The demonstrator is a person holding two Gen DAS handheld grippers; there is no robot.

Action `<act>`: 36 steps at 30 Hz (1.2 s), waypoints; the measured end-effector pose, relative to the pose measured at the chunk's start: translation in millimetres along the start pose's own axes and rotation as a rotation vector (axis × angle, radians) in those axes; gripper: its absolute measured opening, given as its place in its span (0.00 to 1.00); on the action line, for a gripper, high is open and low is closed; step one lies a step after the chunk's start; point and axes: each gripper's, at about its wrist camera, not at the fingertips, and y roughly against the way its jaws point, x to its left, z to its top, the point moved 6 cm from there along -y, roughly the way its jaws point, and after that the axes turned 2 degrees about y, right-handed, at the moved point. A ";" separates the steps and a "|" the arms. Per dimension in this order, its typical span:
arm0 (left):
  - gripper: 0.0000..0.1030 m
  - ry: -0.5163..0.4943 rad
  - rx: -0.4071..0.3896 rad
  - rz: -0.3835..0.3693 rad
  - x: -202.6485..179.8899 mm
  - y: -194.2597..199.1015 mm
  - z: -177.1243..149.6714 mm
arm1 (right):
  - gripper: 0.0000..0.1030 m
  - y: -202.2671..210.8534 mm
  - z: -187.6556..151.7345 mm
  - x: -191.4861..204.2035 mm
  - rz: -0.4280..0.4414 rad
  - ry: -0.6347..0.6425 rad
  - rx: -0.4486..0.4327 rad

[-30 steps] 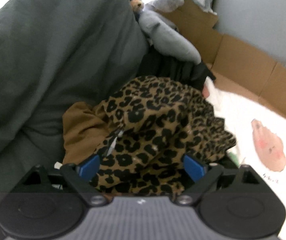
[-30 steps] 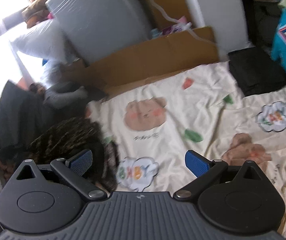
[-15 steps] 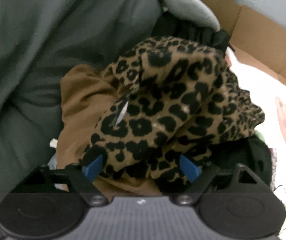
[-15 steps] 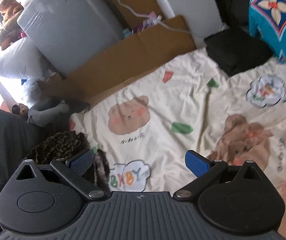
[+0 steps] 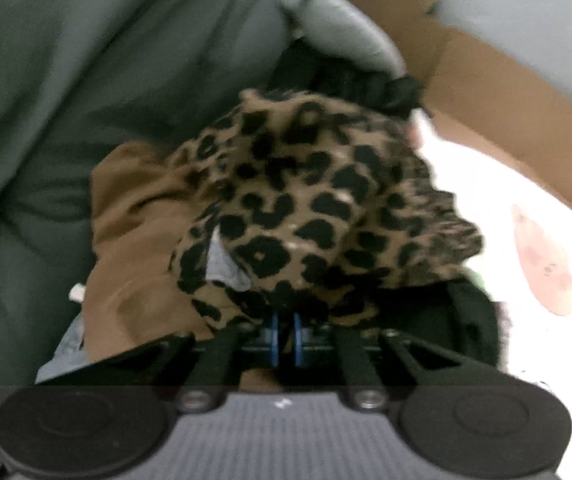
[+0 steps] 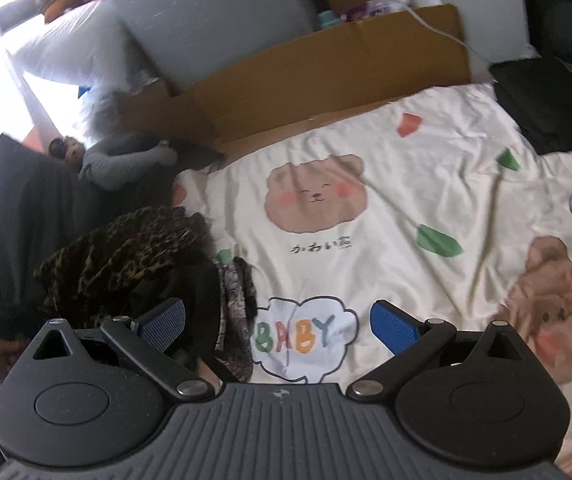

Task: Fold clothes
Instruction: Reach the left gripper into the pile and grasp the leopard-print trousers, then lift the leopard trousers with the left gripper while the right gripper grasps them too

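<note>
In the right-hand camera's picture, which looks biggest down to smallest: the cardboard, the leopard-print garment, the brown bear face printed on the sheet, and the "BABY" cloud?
As they look in that view:
1. cardboard
2. leopard-print garment
3. bear face and "BABY" cloud: too alike to rank, and the cloud lies nearer the camera.

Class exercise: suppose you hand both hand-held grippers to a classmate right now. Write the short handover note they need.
Left hand-held gripper: its jaws have just been closing and now look pinched on the near edge of the leopard-print garment.
Right hand-held gripper: open, empty, over the cartoon bedsheet.
Things: the leopard garment tops a pile with a brown garment and dark clothes, at the sheet's left edge.
Done: first grab only; nothing folded.
Left: probably lift the garment onto the sheet, spread it, fold it, then the rest.
</note>
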 end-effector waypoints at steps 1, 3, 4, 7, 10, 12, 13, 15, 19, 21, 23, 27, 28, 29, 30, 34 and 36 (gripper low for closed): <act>0.07 -0.011 -0.015 -0.017 -4.2 7.2 1.2 | 0.98 -1.9 -0.9 3.5 0.004 0.012 0.004; 0.07 -0.027 -0.059 -0.031 -11.6 21.8 3.9 | 0.98 -4.2 -2.7 8.7 0.012 0.024 0.011; 0.07 -0.034 -0.080 -0.047 -16.3 29.8 5.1 | 0.98 -5.0 -3.6 11.0 0.016 0.028 0.015; 0.06 -0.057 -0.115 -0.097 -31.9 46.7 6.9 | 0.98 -3.7 -3.3 16.9 0.032 0.029 0.003; 0.06 -0.088 -0.134 -0.152 -52.0 61.3 4.0 | 0.98 -0.8 0.8 25.2 0.052 0.040 -0.012; 0.06 -0.108 -0.139 -0.179 -65.7 67.8 0.3 | 0.98 0.2 3.3 32.2 0.071 0.048 -0.014; 0.06 -0.121 -0.141 -0.193 -73.6 71.5 -2.9 | 0.98 0.3 4.4 35.9 0.083 0.050 -0.013; 0.06 -0.143 -0.144 -0.227 -88.6 78.4 -10.3 | 0.98 -0.8 6.3 43.4 0.110 0.053 -0.010; 0.02 -0.188 -0.144 -0.287 -119.3 88.2 -27.8 | 0.93 -6.7 10.1 54.8 0.159 0.050 0.014; 0.00 -0.206 -0.139 -0.326 -133.7 91.2 -35.9 | 0.91 -9.4 11.4 59.6 0.179 0.050 0.024; 0.00 -0.237 -0.144 -0.343 -145.7 94.5 -42.0 | 0.91 -11.3 13.3 65.5 0.198 0.055 0.030; 0.01 -0.277 -0.131 -0.324 -156.7 88.9 -50.5 | 0.91 -15.7 15.4 77.8 0.228 0.079 0.035; 0.01 -0.280 -0.128 -0.319 -156.5 88.1 -52.3 | 0.91 -17.5 14.8 80.3 0.231 0.084 0.038; 0.01 -0.281 -0.124 -0.317 -155.9 87.7 -53.8 | 0.91 -19.1 14.0 82.2 0.234 0.087 0.042; 0.01 -0.281 -0.120 -0.318 -154.9 87.7 -55.1 | 0.91 -21.0 12.9 83.9 0.242 0.083 0.046; 0.01 -0.270 -0.122 -0.330 -154.4 86.9 -60.3 | 0.91 -38.5 13.6 91.7 0.318 0.015 0.050; 0.01 -0.266 -0.115 -0.332 -153.1 81.4 -61.2 | 0.91 -55.6 16.9 99.1 0.369 -0.030 0.052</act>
